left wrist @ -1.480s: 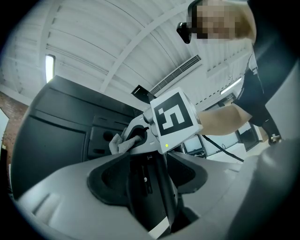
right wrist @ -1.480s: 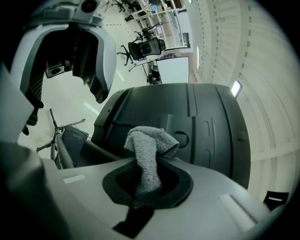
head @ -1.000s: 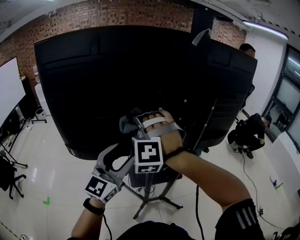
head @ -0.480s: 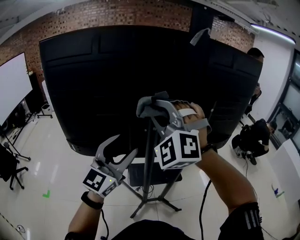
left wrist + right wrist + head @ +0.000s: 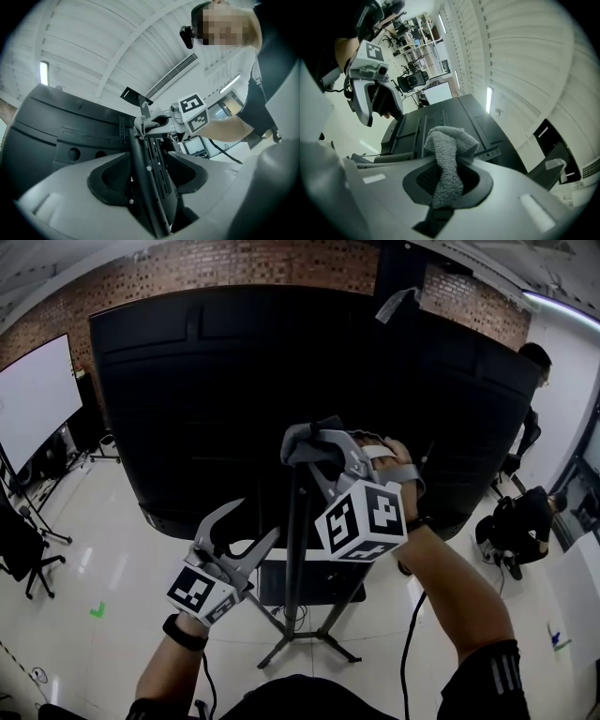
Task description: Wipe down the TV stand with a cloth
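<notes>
The TV stand's black upright pole [image 5: 296,549] rises behind a large black TV [image 5: 234,381], seen from its back. My right gripper [image 5: 302,444] is shut on a grey cloth [image 5: 298,439] and holds it against the top of the pole. In the right gripper view the cloth [image 5: 447,154] hangs bunched between the jaws. My left gripper [image 5: 251,526] is open, lower and just left of the pole. In the left gripper view the pole [image 5: 145,178] runs up between the spread jaws toward the right gripper [image 5: 157,123] and the cloth [image 5: 140,124].
The stand's tripod legs [image 5: 309,643] spread on the pale floor, with a cable [image 5: 408,652] hanging beside them. A whiteboard [image 5: 33,395] and an office chair [image 5: 23,554] stand at the left. One person [image 5: 520,521] crouches at the right; another [image 5: 534,362] stands behind.
My right gripper has carried the cloth up and to the right, from low beside the pole to the pole's top. The left gripper has stayed near the pole, open.
</notes>
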### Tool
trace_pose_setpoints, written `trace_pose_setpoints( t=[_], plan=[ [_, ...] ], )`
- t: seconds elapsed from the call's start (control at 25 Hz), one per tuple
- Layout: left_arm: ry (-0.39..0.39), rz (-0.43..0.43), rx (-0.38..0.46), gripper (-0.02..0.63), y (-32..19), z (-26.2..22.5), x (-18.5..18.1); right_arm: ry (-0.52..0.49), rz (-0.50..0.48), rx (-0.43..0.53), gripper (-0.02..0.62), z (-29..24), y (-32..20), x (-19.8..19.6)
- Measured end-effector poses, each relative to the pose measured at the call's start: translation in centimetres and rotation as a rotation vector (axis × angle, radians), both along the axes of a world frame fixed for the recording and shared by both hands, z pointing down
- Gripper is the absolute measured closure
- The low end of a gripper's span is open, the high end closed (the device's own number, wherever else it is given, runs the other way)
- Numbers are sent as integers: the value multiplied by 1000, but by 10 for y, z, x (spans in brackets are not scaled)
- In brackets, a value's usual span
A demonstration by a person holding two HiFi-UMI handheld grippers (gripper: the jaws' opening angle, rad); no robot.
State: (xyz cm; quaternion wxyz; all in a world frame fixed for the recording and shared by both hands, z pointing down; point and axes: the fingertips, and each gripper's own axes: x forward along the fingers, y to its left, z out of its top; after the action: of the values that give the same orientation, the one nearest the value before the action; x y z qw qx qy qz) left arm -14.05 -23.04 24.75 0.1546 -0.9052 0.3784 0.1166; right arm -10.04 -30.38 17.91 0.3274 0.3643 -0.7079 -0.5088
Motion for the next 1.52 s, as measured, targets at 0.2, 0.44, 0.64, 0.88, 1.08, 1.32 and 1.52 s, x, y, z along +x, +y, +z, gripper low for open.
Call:
trace_pose_setpoints(
  t=[0.2,0.44,0.64,0.88,1.08,1.32,1.52],
  plan=[
    [-21,-19,-22,348,0,16,4,-29,-17,-26,557,18,-1,9],
    [-31,-23,-46,348,-3,31,10,-40,-15,-86,557,50,-6,20],
    [-39,-15,-74,348,-6,46,15,-34,-18,-156,557,91,-7,21],
    [-39,1,-107,348,-7,60,18,-38,-15,-227,557,129,-4,19],
    [-55,22,-145,348,-12,77,19,-30,-21,-258,557,155,2,11],
    [-55,77,-161,348,-18,92,17,-11,-16,-293,557,193,6,-3],
    [-63,125,-202,348,-23,121,11,-33,7,-319,558,218,6,-9]
  ],
)
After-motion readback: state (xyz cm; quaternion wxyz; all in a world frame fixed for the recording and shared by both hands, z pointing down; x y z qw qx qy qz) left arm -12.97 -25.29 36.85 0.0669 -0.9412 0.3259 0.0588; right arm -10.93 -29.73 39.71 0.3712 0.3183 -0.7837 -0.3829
